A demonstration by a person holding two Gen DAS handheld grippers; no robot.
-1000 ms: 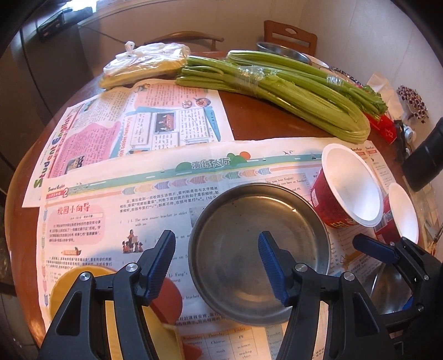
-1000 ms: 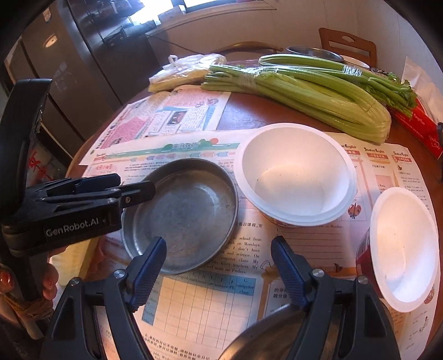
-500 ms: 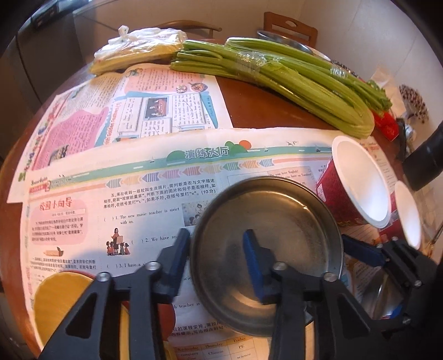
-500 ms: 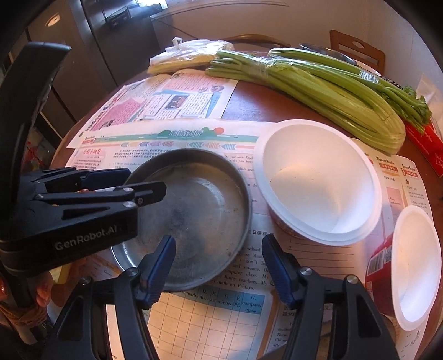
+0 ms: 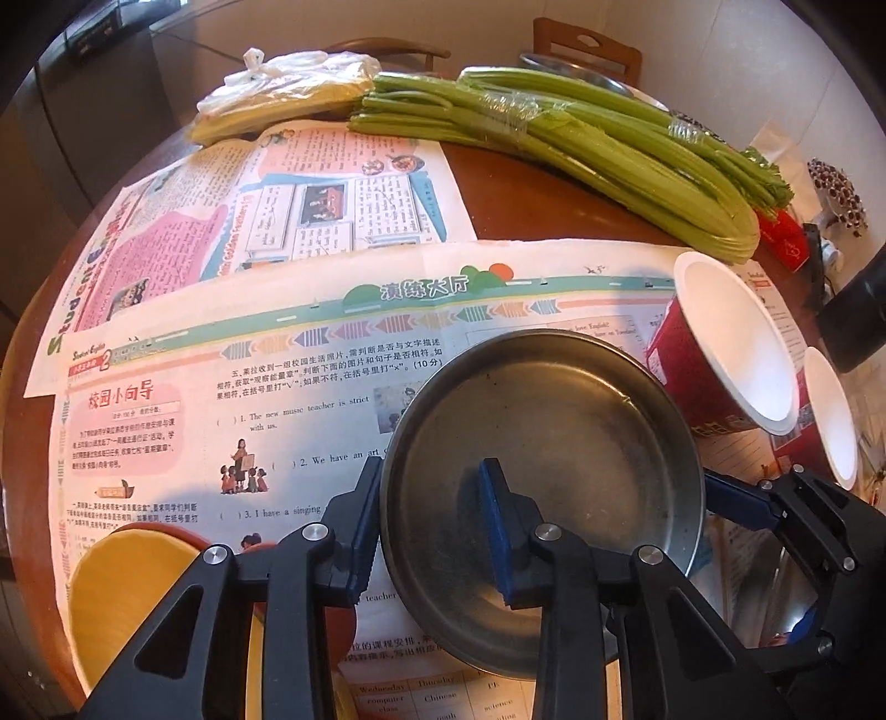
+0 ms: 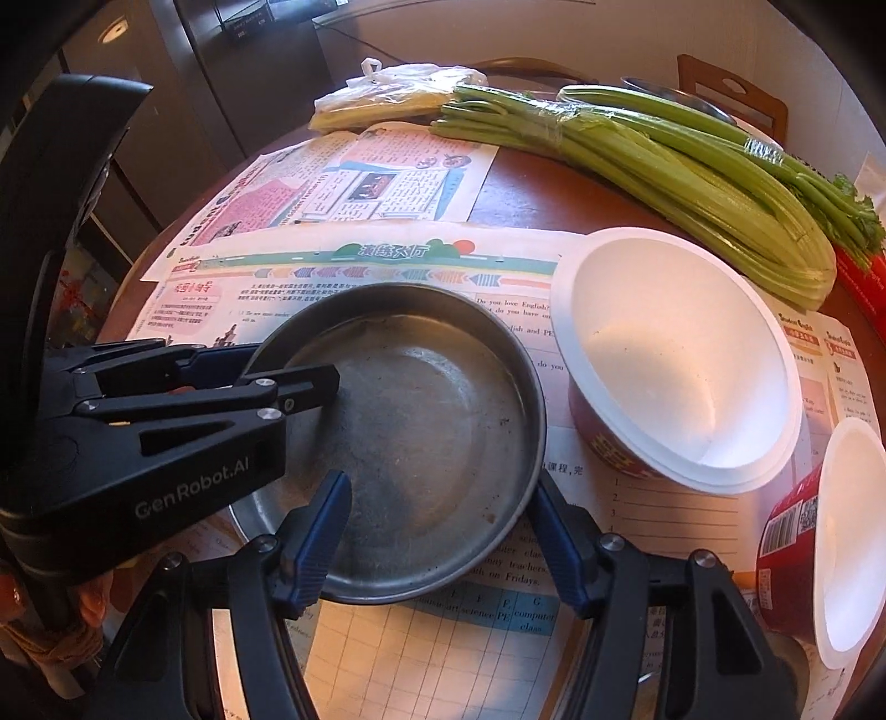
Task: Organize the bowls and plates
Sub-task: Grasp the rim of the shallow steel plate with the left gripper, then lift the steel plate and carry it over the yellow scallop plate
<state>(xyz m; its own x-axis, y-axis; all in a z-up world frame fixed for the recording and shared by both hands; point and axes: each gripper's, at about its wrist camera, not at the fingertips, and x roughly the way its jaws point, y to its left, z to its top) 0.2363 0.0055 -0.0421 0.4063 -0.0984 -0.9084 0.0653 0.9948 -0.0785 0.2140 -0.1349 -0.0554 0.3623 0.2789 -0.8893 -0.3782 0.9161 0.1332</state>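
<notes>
A round metal plate (image 5: 554, 432) (image 6: 432, 421) lies on newspaper in the middle of the table. My left gripper (image 5: 429, 476) (image 6: 293, 371) is shut on its left rim, one pad outside and one pad inside the dish. My right gripper (image 6: 440, 487) (image 5: 736, 498) stands open over the plate's near right edge, its left finger above the inside and its right finger just outside the rim. Two red paper bowls with white insides stand to the right, the large one (image 6: 675, 360) (image 5: 736, 354) and a smaller one (image 6: 847, 531) (image 5: 830, 421).
Bundled celery (image 6: 692, 166) and a plastic bag (image 5: 288, 94) lie across the far side of the round wooden table (image 5: 526, 188). A yellow dish (image 5: 127, 587) sits at the near left. Something shiny and metallic (image 5: 747, 581) shows under the right gripper. A chair (image 5: 587, 44) stands behind.
My left jaws have come together on the plate's rim. The right jaws narrowed and moved in toward the plate, which now fills more of that view.
</notes>
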